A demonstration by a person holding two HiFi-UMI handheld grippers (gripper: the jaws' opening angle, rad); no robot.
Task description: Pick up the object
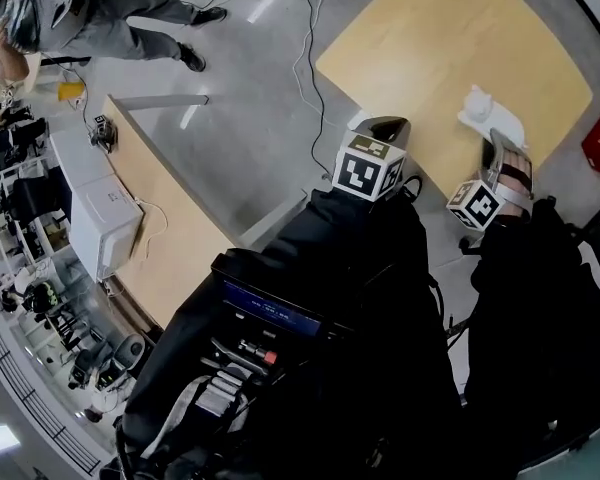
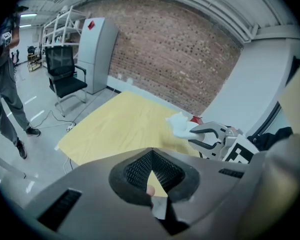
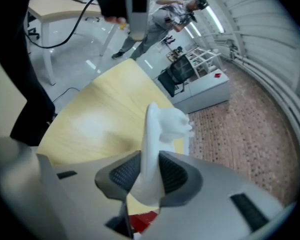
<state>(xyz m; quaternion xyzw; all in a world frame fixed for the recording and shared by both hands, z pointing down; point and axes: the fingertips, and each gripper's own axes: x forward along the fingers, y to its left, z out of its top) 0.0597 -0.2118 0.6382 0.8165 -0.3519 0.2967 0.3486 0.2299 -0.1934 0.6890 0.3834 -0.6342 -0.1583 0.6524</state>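
Right gripper view showed the right gripper [image 3: 149, 176] with jaws partly closed, clamping the white object [image 3: 162, 124], whose long axis ran outward from the grip above the yellow table [image 3: 105, 114]. Beside it, the left gripper [image 2: 152, 171], jaws together and empty, hung at that table's near edge, farther from the object.

A brick wall [image 2: 180, 49] rises behind the yellow table [image 2: 120, 129]. Left of the table, a black office chair [image 2: 65, 79] and a grey cabinet [image 2: 97, 54] stand on glossy grey floor [image 2: 40, 119].
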